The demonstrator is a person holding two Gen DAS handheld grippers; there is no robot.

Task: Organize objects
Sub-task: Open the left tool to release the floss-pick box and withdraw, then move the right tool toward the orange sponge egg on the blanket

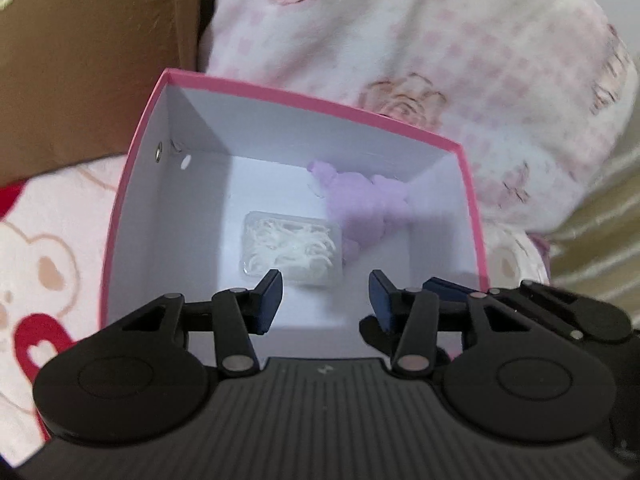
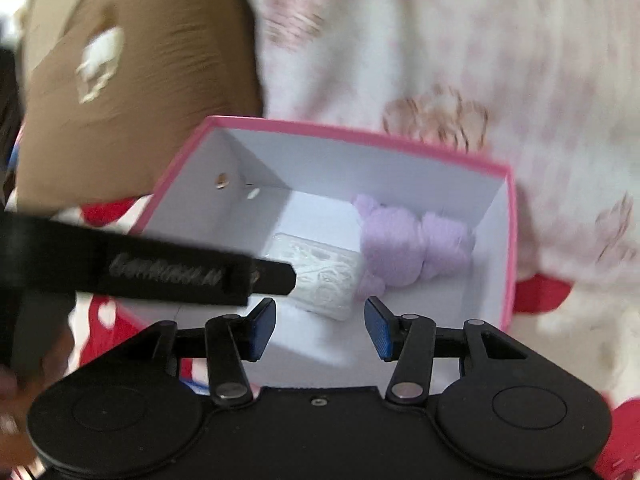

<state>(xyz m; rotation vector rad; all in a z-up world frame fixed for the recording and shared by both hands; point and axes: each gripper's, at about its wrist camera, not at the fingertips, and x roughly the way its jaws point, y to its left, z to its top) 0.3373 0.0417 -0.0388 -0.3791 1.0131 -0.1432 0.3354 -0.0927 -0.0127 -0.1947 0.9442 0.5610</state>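
An open pink box with a white inside (image 1: 168, 208) (image 2: 506, 240) sits on bedding. In it lie a purple plush toy (image 1: 360, 204) (image 2: 404, 240) at the back right and a clear packet of white strands (image 1: 292, 248) (image 2: 324, 276) in the middle. My left gripper (image 1: 325, 300) is open and empty just above the box's near side. My right gripper (image 2: 320, 328) is open and empty over the box's near edge. The other gripper shows at the right of the left wrist view (image 1: 452, 286) and as a black arm at the left of the right wrist view (image 2: 180, 272).
The box rests on a pink and red cartoon blanket (image 1: 44, 264) (image 2: 540, 292). A white and pink floral quilt (image 1: 440, 40) (image 2: 440, 60) is piled behind it. A brown cardboard box (image 1: 88, 40) (image 2: 132, 80) stands at the back left.
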